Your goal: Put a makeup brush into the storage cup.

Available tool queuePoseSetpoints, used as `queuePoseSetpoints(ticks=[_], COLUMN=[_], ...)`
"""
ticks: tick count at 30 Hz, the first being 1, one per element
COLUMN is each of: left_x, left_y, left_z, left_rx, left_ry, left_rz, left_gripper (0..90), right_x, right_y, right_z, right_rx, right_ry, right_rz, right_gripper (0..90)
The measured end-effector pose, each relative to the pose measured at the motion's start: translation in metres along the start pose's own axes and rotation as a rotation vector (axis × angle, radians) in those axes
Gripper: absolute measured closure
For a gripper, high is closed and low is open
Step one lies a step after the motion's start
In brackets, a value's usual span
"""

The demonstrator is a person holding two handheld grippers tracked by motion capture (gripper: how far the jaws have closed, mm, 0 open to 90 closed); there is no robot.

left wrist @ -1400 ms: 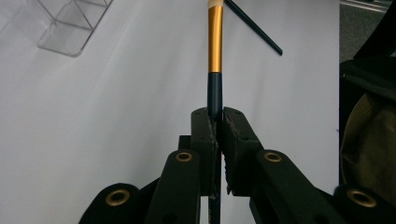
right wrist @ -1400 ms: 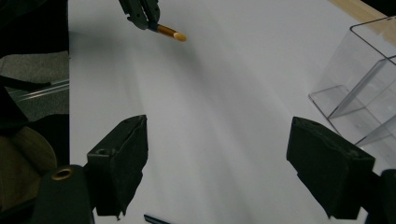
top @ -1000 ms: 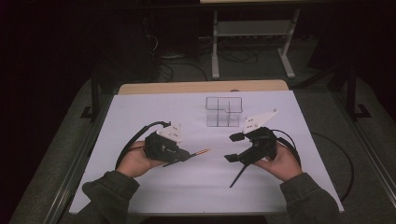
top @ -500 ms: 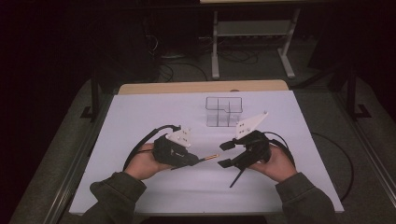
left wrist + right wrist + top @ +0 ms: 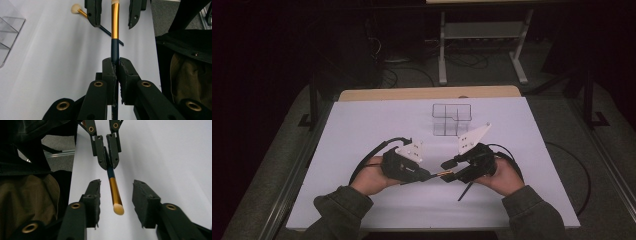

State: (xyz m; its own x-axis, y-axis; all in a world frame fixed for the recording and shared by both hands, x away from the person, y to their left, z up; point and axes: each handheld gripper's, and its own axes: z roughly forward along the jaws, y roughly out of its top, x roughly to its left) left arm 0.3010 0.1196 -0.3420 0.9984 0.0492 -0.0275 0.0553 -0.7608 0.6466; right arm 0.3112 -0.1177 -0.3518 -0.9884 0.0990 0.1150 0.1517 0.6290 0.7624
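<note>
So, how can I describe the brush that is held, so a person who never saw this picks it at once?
On the white table, look at the near middle, between the person's two hands. The left claw is shut on the held brush, which points between the open jaws of the right claw. A second brush lies flat on the table; this one is lifted.

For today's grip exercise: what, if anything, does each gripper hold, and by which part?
Left gripper clamps the makeup brush by its dark handle; right gripper is open around its tip, holding nothing.
</note>
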Motion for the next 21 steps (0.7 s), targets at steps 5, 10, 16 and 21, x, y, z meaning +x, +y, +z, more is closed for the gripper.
queuePoseSetpoints(ticks=[5,10,16,21], left_x=[-0.0008,-0.0019,-0.0023,-0.0013], left_y=[0.0004,0.0028,0.0041,0.0033], left_z=[-0.0005,0.0004,0.0011,0.0028], left_rx=[-0.005,-0.006,-0.005,-0.005], left_ry=[-0.001,-0.004,-0.011,-0.021], left_rz=[0.002,0.017,0.018,0.016], left_gripper=[83.6,83.6,83.5,83.3], right_x=[0.0006,-0.0015,-0.0023,-0.0018], right_y=[-0.0012,-0.0025,-0.0026,-0.0016], right_z=[-0.0017,-0.0005,-0.0005,-0.0003], right_rx=[-0.007,-0.012,-0.028,-0.020], right_ry=[0.011,0.035,0.070,0.070], right_rz=[0.003,0.011,0.006,-0.002], right_gripper=[67.4,75.3,82.1,82.8])
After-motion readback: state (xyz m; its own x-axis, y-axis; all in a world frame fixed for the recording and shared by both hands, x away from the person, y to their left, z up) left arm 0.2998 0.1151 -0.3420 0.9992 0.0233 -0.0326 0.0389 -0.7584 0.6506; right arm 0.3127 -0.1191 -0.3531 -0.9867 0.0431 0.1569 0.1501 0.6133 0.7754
